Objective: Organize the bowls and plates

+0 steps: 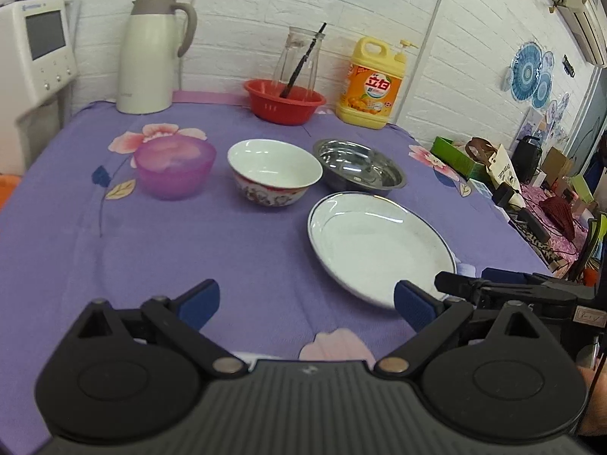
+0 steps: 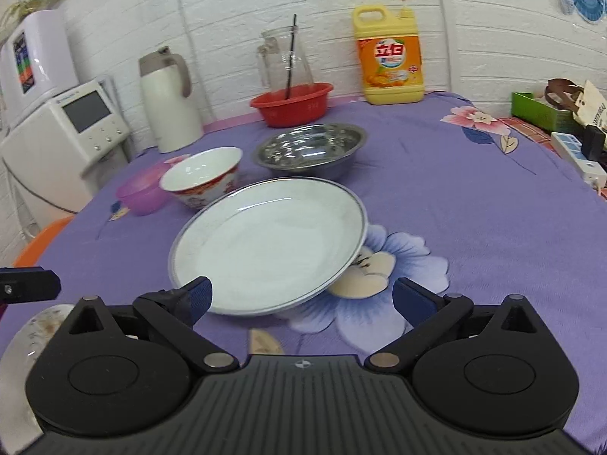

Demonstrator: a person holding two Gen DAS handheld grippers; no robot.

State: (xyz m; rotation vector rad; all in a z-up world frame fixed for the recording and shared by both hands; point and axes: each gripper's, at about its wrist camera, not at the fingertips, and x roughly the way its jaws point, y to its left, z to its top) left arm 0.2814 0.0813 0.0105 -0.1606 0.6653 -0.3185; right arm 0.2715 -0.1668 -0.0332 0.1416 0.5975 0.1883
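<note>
On the purple flowered cloth stand a purple plastic bowl (image 1: 174,168), a white bowl with a floral outside (image 1: 275,174) and a steel bowl (image 1: 358,167) in a row. Nearer lies a white plate with a blue rim (image 1: 379,246). My left gripper (image 1: 307,303) is open above the cloth, its right pad just in front of that plate's near rim, with nothing between the pads. My right gripper (image 2: 305,297) is open too; its left pad overlaps the near edge of the white plate (image 2: 269,250). A second, patterned plate (image 2: 34,337) shows at the bottom left, half hidden.
At the back stand a red basin (image 1: 284,100) with a glass jug behind it, a cream thermos (image 1: 148,53) and a yellow detergent bottle (image 1: 373,83). A white appliance (image 1: 38,49) is left of the table, and clutter (image 1: 531,182) lies past its right edge.
</note>
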